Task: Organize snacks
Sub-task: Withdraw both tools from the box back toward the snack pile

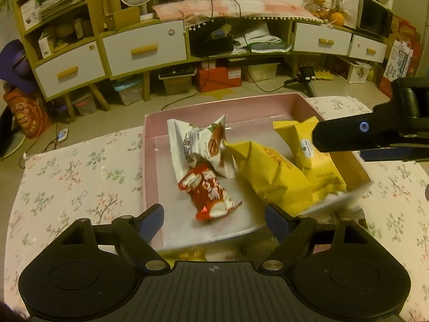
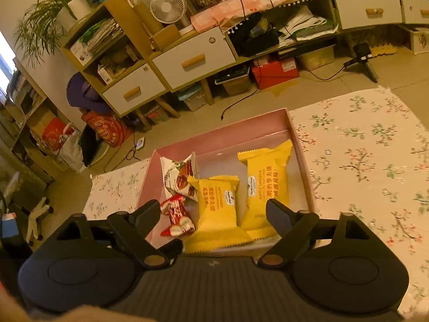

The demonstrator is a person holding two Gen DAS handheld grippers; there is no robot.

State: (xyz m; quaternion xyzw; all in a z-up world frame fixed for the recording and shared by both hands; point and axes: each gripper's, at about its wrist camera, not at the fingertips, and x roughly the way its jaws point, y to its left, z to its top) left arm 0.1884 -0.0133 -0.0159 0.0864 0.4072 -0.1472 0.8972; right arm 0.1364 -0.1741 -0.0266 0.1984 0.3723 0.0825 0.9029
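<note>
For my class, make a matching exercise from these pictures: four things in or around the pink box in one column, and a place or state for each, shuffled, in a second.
Things:
1. small red crinkly snack packet
2. white snack packet with nut picture
3. shallow pink cardboard box
4. right gripper

Places or states:
A. holds four packets
B. open, gripping nothing
C. nearest the left gripper
D. against the box's far left corner

Pairs: 1-C, 2-D, 3-A, 4-B
</note>
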